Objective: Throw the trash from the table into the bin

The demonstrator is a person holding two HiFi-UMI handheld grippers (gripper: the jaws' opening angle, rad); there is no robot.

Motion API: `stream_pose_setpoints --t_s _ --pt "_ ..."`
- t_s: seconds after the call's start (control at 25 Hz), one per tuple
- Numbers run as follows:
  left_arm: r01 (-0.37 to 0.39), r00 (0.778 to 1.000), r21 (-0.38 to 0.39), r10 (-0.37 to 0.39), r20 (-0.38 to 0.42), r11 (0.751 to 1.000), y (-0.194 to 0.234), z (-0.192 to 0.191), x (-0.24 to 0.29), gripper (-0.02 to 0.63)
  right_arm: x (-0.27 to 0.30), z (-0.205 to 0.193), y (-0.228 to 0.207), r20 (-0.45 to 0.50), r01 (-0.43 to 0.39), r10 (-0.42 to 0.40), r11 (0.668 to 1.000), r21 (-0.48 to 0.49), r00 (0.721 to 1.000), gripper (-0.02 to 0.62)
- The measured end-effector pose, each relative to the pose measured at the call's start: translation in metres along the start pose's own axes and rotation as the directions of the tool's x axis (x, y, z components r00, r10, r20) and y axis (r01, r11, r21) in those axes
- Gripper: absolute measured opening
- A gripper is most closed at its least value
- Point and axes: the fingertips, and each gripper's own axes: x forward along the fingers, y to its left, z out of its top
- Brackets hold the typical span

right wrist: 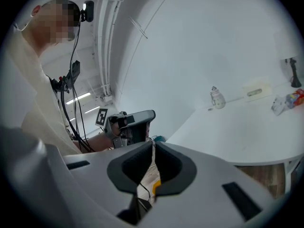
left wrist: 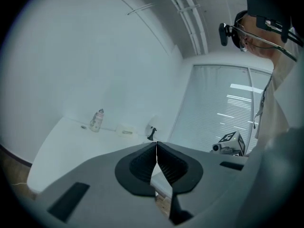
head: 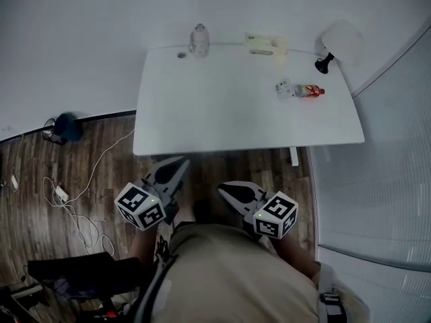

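Crushed bottle (head: 301, 90), red label, flat on the right part of the white table (head: 236, 116), well back from the near edge. Long axis across the table, left to right, red cap end to the right. Pale crumpled bit at its left end: one piece or two touching, hard to tell. Ahead and to the right of both grippers, well apart from each.

Nearer to the right gripper (head: 225, 190), so probably that one's pick: a reach forward and rightward over the near edge, jaws set across the bottle's short width. Right gripper clenched on nothing, jaws tip to tip. Left gripper (head: 176, 167) likewise pressed closed and empty, held just short of the table's near left part. Opening needed before any grasp.

Count on the table:
- one crushed bottle
- one upright clear bottle (head: 199, 40) at the far edge
- one flat pale packet (head: 262, 44) further right along that edge
- one small lamp (head: 340, 40) near the far right corner

Two grippers. No bin in any view.

On the wooden floor (head: 27, 231) left of the table: loose cables (head: 81, 214) and one dark blue lump (head: 67, 126) by the wall.
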Motion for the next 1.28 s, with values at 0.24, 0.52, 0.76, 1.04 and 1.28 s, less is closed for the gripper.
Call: stream_pose_setpoints --t_s 0.24,0.52,0.76,1.04,1.28 --pt "0.082 0.997 -0.03 -0.082 0.012 0.996 0.045 0.011 0.025 0.014 0.024 0.021 -0.019 0.036 0.108 -0.108 0.994 -0.003 0.994 0.029" --pt "0.214 0.975 -0.039 -0.216 -0.046 0.976 0.045 0.007 0.072 0.014 0.015 0.023 -0.054 0.052 0.26 -0.264 0.963 0.063 0.963 0.029" --pt "0.238 0.968 -0.043 -0.241 -0.074 0.97 0.038 0.006 0.098 0.014 0.005 0.034 -0.074 0.084 0.266 -0.273 0.96 0.089 0.958 0.029" --pt "0.208 0.973 -0.017 -0.208 -0.102 0.978 0.013 0.0 0.152 0.014 -0.03 0.033 -0.121 0.084 0.244 -0.248 0.968 0.057 0.965 0.029" --pt "0.152 0.985 -0.021 -0.153 -0.083 0.988 -0.028 0.003 0.225 0.014 -0.102 0.047 -0.179 0.1 0.184 -0.192 0.979 0.089 0.976 0.029"
